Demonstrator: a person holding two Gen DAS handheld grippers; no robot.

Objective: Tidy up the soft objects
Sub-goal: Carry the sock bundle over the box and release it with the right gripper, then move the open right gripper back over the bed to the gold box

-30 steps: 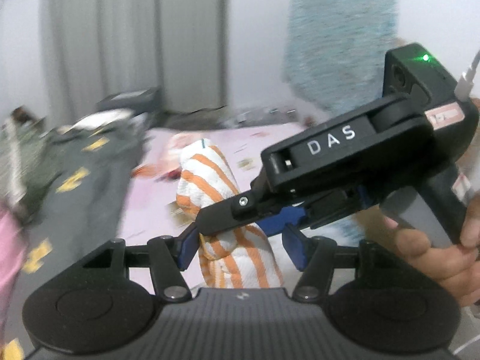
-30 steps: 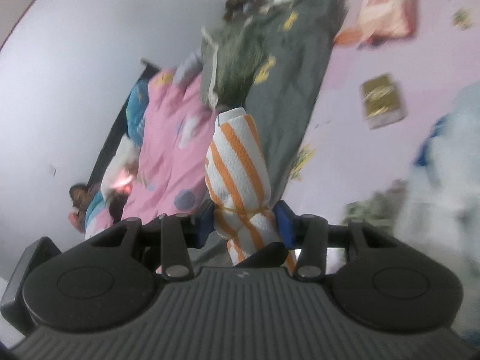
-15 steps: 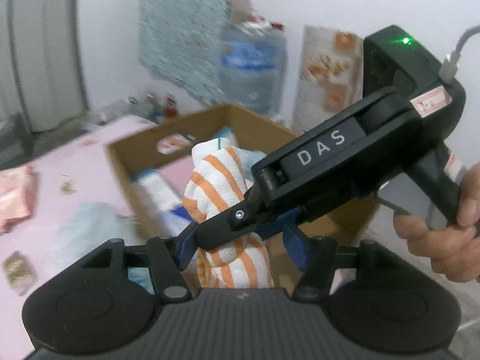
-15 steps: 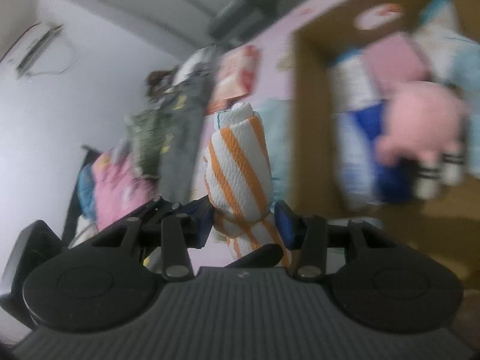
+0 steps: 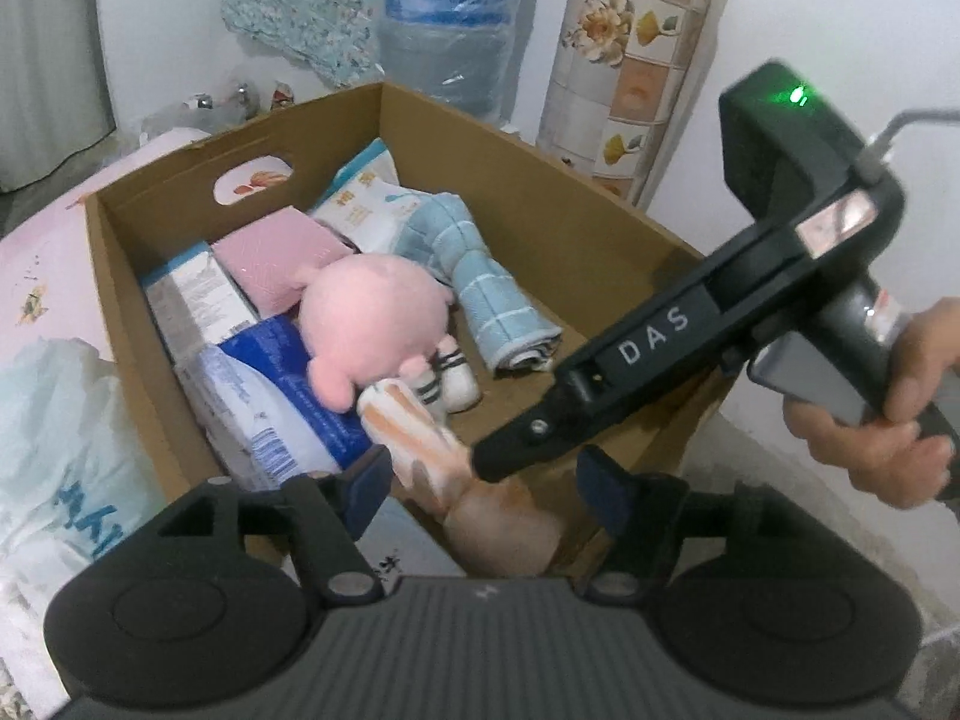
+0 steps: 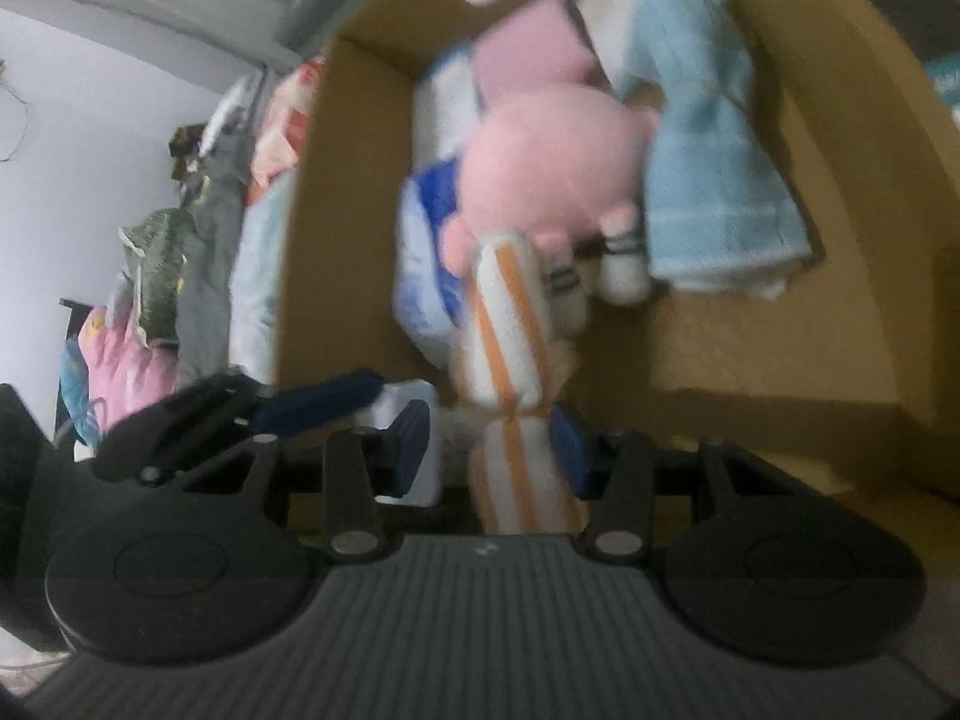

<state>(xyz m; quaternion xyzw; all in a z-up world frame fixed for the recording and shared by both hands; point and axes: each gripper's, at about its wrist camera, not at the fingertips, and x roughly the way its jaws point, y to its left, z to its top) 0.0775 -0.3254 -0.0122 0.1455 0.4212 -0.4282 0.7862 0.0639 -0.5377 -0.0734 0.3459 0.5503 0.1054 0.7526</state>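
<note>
An orange-and-white striped towel roll point(image 5: 432, 444) point(image 6: 510, 324) hangs over the near corner of an open cardboard box point(image 5: 540, 180) point(image 6: 336, 210), its far end close to a pink plush toy point(image 5: 372, 312) point(image 6: 546, 156). My right gripper point(image 6: 492, 447) is shut on the roll's tied waist. One of its fingers point(image 5: 528, 438) crosses the left wrist view above the roll. My left gripper point(image 5: 483, 483) straddles the same roll; its jaws are opening and the right pad stands clear of the cloth. A rolled pale blue towel point(image 5: 480, 276) point(image 6: 708, 192) lies in the box.
Tissue packs point(image 5: 282, 414) and a pink pack point(image 5: 276, 258) fill the box's left side. A water jug point(image 5: 456, 18) and a floral roll point(image 5: 630, 60) stand by the wall behind. A pale blue pack point(image 5: 54, 420) lies left of the box. A hand point(image 5: 888, 420) grips the right handle.
Both grippers carried the striped roll from over the bed to the box and lowered it towards the plush toy. The left jaws have spread apart; the right grip looks unchanged.
</note>
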